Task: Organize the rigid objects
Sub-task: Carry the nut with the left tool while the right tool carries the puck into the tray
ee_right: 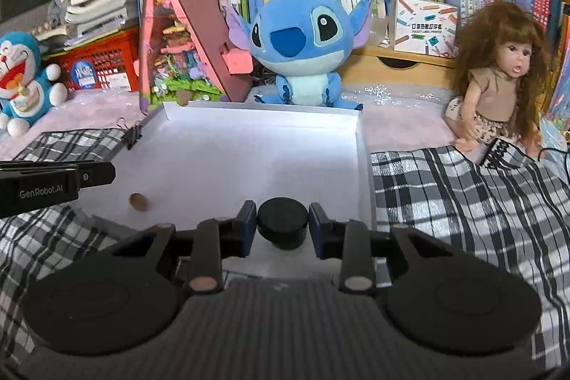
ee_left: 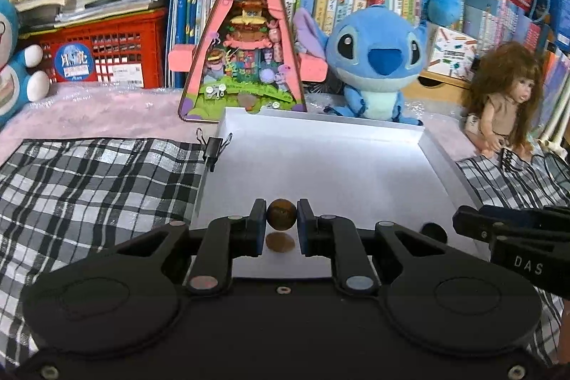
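Left wrist view: the left claw (ee_left: 281, 219) is nearly closed, its blue pads pinching a small brown ball (ee_left: 281, 214) that hangs clear above the floor of a shallow white box (ee_left: 433, 152), with its round shadow below. The ball is glossy and smooth; being a sphere, it has no long axis or heading. In the right wrist view the right claw (ee_right: 283, 221) holds a black jar (ee_right: 283, 222) by its sides, narrow jaws pressed against the lid. This jar is a squat cylinder, matte, standing upright with its short axis vertical, over the near edge of the same box. A black binder clip (ee_left: 213, 146) grips the box's left wall. Checked black-and-white cloth (ee_left: 92, 187) lies rumpled on both sides, and a blue plush toy (ee_right: 299, 48) sits behind.
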Available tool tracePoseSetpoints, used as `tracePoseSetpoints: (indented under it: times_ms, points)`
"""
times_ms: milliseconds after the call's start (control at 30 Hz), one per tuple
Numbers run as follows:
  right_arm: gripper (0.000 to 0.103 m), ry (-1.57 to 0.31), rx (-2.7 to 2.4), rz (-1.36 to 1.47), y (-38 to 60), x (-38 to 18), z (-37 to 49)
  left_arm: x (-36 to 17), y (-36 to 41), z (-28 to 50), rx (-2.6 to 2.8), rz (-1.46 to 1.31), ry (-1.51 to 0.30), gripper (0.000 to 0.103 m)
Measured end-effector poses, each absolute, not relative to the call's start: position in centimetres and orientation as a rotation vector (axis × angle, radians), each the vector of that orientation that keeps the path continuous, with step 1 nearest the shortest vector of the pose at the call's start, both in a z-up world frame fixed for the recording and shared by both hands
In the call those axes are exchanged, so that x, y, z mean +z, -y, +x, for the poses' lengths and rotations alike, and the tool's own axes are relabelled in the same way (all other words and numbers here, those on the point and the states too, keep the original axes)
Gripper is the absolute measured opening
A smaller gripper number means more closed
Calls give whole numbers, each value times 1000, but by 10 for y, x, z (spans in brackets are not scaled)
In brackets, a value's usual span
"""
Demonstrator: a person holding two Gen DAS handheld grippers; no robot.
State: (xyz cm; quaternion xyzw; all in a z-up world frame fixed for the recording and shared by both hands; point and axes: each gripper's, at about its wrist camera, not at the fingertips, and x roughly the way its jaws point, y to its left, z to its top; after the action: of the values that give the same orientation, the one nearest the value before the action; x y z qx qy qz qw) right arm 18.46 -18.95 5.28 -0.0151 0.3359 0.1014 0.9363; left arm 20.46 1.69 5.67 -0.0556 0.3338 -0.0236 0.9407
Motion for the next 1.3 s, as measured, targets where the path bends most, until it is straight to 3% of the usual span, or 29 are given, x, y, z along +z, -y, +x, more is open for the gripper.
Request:
tracePoseSetpoints:
  times_ms: [567,1300]
  points:
    - [37,-790,192,-16,181,39,253,36,-19,262,-18,-111,-762,17]
    - [37,-903,184,1,177,22,277,13,-16,274,-57,-112,-825,17]
